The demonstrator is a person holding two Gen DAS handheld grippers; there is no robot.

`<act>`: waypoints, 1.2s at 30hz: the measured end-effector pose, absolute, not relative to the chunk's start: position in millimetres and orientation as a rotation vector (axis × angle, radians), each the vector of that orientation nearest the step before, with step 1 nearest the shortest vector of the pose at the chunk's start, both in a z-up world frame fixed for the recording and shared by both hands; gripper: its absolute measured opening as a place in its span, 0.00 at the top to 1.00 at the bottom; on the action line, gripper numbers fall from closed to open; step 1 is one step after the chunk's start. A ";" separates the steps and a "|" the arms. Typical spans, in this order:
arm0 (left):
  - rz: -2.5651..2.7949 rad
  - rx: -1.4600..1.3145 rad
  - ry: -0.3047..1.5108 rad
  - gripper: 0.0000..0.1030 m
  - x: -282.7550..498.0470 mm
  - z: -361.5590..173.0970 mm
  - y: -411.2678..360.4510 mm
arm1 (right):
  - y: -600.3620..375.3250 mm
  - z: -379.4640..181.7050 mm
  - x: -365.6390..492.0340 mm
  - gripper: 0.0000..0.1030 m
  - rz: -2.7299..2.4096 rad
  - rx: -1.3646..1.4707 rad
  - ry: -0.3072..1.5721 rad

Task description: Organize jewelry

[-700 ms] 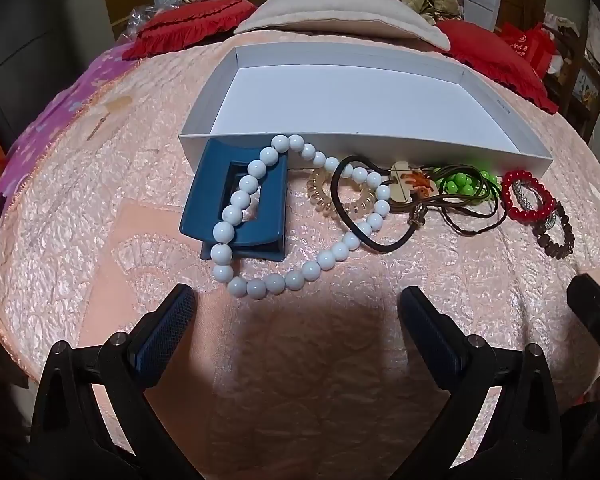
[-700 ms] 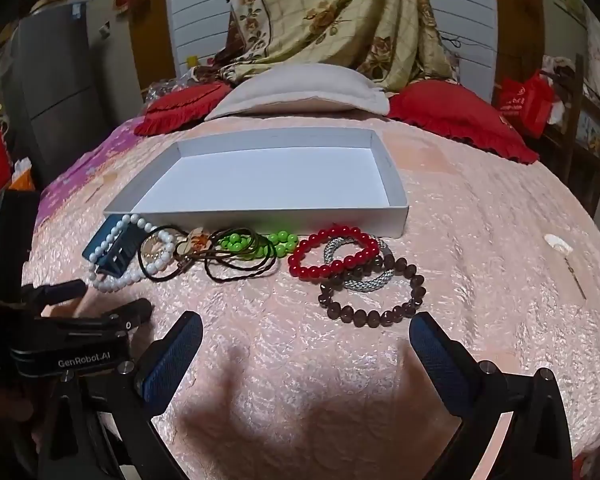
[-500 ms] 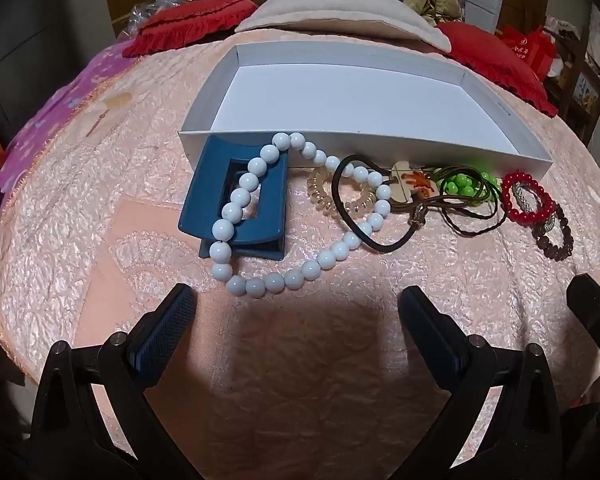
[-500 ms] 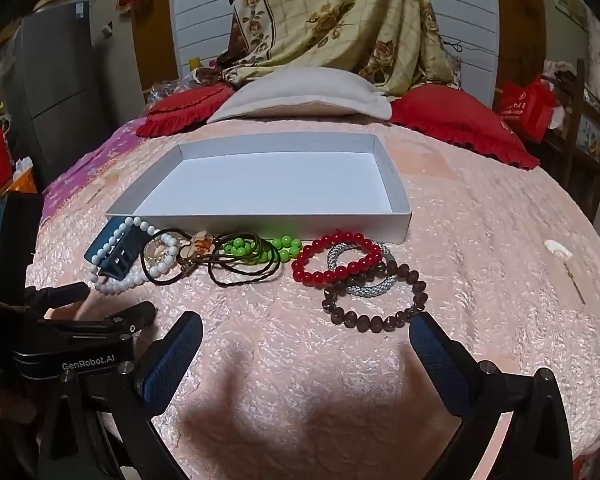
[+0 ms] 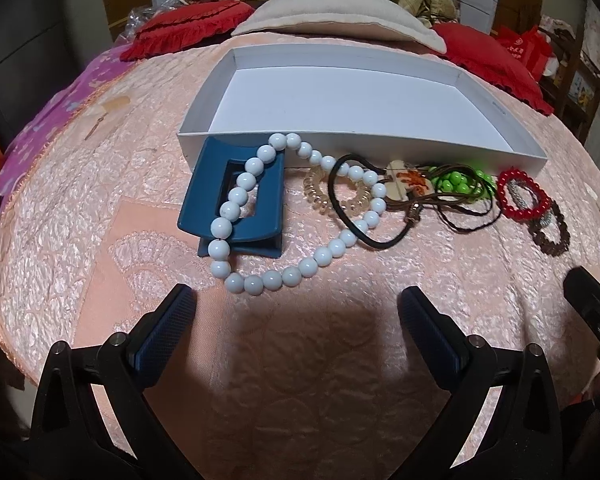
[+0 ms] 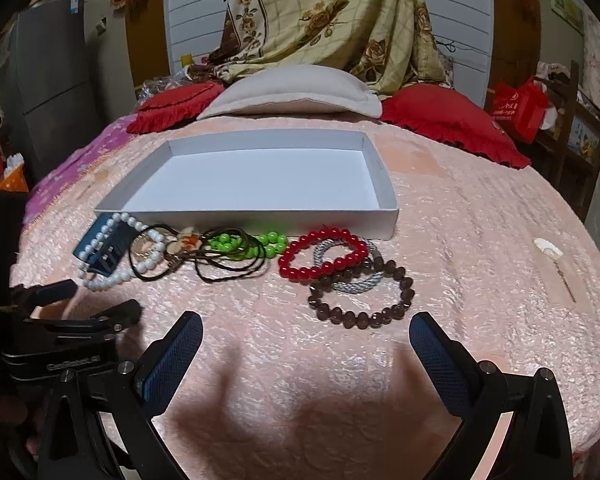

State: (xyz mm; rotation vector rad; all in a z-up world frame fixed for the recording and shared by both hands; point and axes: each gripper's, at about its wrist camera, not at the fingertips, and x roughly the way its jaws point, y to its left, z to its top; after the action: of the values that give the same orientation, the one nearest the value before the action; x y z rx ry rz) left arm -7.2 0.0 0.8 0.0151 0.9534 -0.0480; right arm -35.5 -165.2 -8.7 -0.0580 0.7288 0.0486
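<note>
Two grippers hung over the bed, both spread wide with nothing between their pads. From the left gripper (image 5: pixel 296 312) the white bead necklace (image 5: pixel 300 216) lay just ahead at twelve o'clock, its loop stretched from eleven toward one and draped over the blue hair claw (image 5: pixel 236 196), so the left hand sat nearer to it. From the right gripper (image 6: pixel 306 340) the dark brown bracelet (image 6: pixel 362 296) lay just ahead at twelve to one o'clock.

Counted: one white tray (image 6: pixel 388 220), empty, beyond the row at twelve; one white necklace, one blue claw, one clear coil tie (image 5: pixel 320 196), one green bead string (image 6: pixel 252 244), one red bracelet (image 6: pixel 324 256), one grey braided band (image 6: pixel 364 284), one brown bracelet, and tangled dark cords whose number I could not tell.
</note>
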 end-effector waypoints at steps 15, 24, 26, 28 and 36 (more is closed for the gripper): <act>-0.103 -0.019 0.801 0.01 2.8 83.1 19.0 | -173.5 -1.6 -34.6 0.00 0.056 -0.018 0.727; -0.060 -0.089 0.853 0.01 11.5 52.2 25.5 | -187.1 24.4 -19.0 0.00 0.083 -0.102 0.714; -0.079 -0.085 0.851 0.01 11.3 52.5 21.4 | -195.8 13.4 -17.6 0.00 0.052 -0.050 0.740; -0.089 -0.076 0.868 0.01 14.2 48.7 15.0 | -199.3 8.8 -15.9 0.00 0.021 -0.016 0.763; -0.082 0.010 0.863 0.01 11.3 41.2 -3.6 | -172.8 1.6 -11.2 0.00 0.059 -0.092 0.759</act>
State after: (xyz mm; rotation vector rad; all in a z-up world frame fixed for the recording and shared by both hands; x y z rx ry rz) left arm 11.3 -3.6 41.2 0.0104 0.8629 -0.0819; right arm -11.2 -172.8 1.6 -0.0921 0.7587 0.0594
